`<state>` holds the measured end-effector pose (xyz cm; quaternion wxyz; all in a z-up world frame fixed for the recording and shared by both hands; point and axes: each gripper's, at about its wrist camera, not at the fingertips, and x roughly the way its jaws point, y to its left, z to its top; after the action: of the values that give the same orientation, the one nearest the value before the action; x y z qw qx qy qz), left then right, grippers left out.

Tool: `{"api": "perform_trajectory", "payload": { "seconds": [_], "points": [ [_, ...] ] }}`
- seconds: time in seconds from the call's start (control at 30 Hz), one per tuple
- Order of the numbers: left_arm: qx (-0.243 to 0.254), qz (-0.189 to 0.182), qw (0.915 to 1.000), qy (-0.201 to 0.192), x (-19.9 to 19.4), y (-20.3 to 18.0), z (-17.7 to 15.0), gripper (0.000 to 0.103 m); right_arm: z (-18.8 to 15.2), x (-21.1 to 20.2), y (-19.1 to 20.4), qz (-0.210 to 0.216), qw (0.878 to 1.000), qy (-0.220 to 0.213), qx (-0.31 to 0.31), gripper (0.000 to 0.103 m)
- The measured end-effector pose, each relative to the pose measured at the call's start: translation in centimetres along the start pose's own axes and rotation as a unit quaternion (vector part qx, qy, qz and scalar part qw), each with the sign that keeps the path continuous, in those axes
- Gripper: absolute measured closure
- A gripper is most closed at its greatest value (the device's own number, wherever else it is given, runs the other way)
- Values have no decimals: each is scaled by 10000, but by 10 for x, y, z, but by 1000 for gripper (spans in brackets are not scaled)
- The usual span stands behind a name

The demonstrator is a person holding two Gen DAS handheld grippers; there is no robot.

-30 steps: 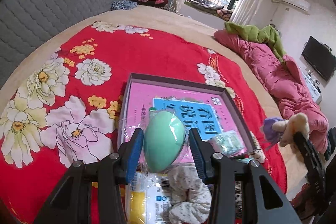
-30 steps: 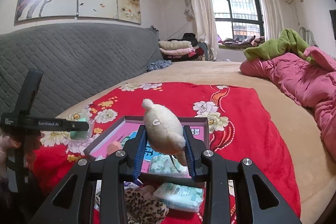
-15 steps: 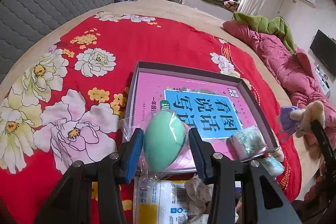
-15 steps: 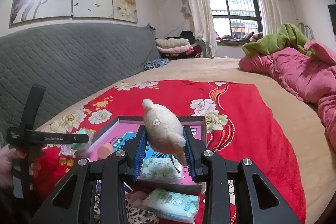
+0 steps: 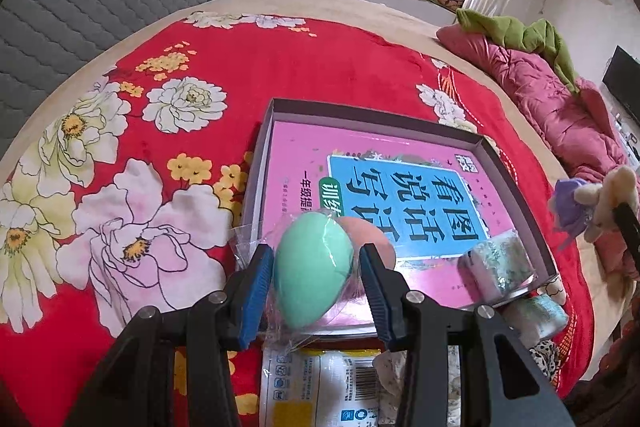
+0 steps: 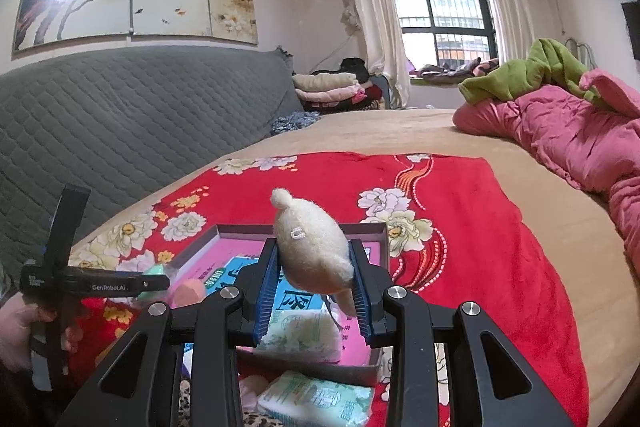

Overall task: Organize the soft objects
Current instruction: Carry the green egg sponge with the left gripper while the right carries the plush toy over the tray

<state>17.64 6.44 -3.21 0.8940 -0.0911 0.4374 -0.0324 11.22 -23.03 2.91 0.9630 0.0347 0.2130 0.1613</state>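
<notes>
Pink-lined box (image 5: 516, 195) holds two items; my left gripper (image 5: 316, 281) clasps a green sponge (image 5: 312, 273), my right gripper (image 6: 314, 281) a plush toy (image 6: 312, 247); packets remain outside.

Box (image 5: 516, 187) far half free; tissue pack (image 5: 498, 269) blocks near corner.

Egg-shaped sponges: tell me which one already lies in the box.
The pink sponge, lying bare on the box's pink book. The green sponge, wrapped in clear plastic, is still clamped in the left gripper's jaws.
</notes>
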Motion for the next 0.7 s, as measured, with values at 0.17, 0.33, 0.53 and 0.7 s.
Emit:
{"api": "perform_trajectory", "payload": {
  "seconds": [0.17,0.33,0.53,0.7],
  "points": [
    [22,13,10000,53,5,-2,-1,58,-1,8,-3,34,10000,42,-8,68],
    [22,33,10000,48,8,-2,-1,58,-1,18,-7,77,10000,57,-11,68],
    [-45,70,10000,48,10,-1,0,58,-3,28,-8,157,9998,146,-39,68],
    [-157,188,9997,22,9,4,1,58,-8,37,-9,125,9996,240,-82,68]
  ]
}}
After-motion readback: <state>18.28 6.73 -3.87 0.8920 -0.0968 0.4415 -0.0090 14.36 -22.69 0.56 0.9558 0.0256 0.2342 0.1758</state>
